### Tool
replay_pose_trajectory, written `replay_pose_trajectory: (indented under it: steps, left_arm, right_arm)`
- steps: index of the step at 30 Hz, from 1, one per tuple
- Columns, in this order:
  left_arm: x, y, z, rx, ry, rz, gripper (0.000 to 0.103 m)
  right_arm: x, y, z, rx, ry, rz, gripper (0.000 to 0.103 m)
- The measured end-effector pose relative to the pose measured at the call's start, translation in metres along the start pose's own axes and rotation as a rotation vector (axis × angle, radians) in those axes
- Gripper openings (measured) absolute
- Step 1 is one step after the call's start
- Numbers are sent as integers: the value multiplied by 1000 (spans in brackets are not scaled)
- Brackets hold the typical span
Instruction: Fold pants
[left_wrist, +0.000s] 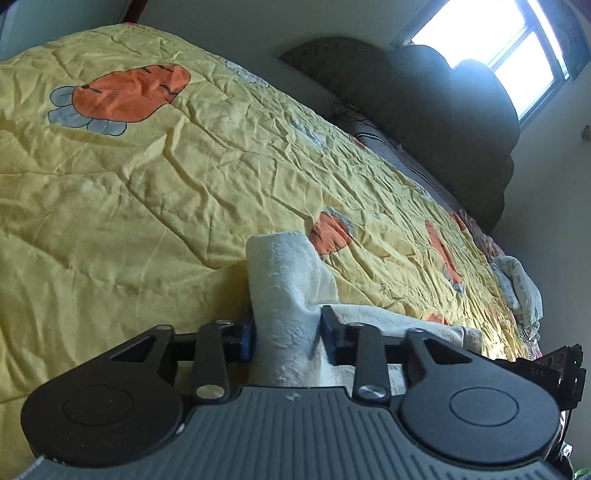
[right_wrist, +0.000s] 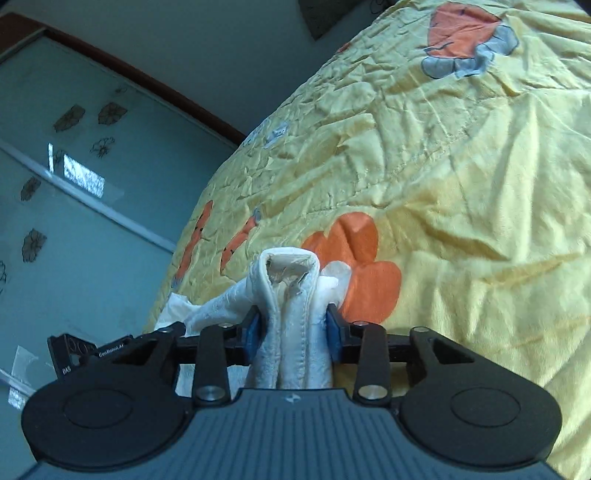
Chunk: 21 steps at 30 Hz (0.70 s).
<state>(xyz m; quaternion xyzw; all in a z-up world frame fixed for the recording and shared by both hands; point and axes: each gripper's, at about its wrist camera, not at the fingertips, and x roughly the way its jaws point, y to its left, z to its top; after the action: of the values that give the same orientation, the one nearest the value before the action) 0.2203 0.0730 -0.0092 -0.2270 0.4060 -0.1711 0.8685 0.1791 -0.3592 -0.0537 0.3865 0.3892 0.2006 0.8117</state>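
The pants are white, fleecy fabric. In the left wrist view my left gripper (left_wrist: 288, 332) is shut on a bunched part of the pants (left_wrist: 284, 280), which sticks up between the blue pads. More white cloth trails to the right behind the gripper. In the right wrist view my right gripper (right_wrist: 293, 328) is shut on a folded, seamed edge of the pants (right_wrist: 288, 288), which loops above the pads. Both grippers are held low over the yellow quilt (left_wrist: 147, 177) with orange carrot prints.
The quilt covers a bed and also shows in the right wrist view (right_wrist: 461, 166). Dark cushions (left_wrist: 443, 110) lie at the bed's far side under a bright window (left_wrist: 498, 40). A crumpled printed cloth (left_wrist: 517, 284) sits at the right edge. A glass door (right_wrist: 74, 184) stands left.
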Motion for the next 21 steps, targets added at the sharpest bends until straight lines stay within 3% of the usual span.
replay_pose_trajectory:
  steps: [2,5,7,8,10,13,14,16,19,21]
  left_arm:
    - [-18,-5,-2,18,-22,50,60]
    - [-64,-34,-26,194,-168,168,73]
    - [-86,-64,-57,354,-260,227,83]
    - [-89,-75,-72,404,-274,215,90]
    - [-82,-94,-98,474,-225,192,90]
    - [-55,-110,-132,534,-122,234,88]
    - [-48,-111,-140,543,-99,262,88]
    - [-44,-107,-155,574,-142,288,91]
    - [-40,-92,-152,491,-143,296,96]
    - [-38,-92,-149,480,-136,306,97]
  right_arm:
    - [-24,11,-3,-21,-82,-66,60]
    - [-66,46,-24,-173,-223,-121,62]
    - [-78,73,-45,-249,-236,-88,62]
    - [-76,82,-53,-263,-204,-56,62]
    - [-58,96,-69,-300,-110,-57,65]
    - [-20,108,-97,-427,-16,-241,65]
    - [-15,107,-104,-454,-18,-266,65]
    - [-13,102,-117,-522,-59,-272,65]
    - [-9,98,-140,-671,-129,-300,65]
    - [-10,103,-141,-675,-124,-321,65]
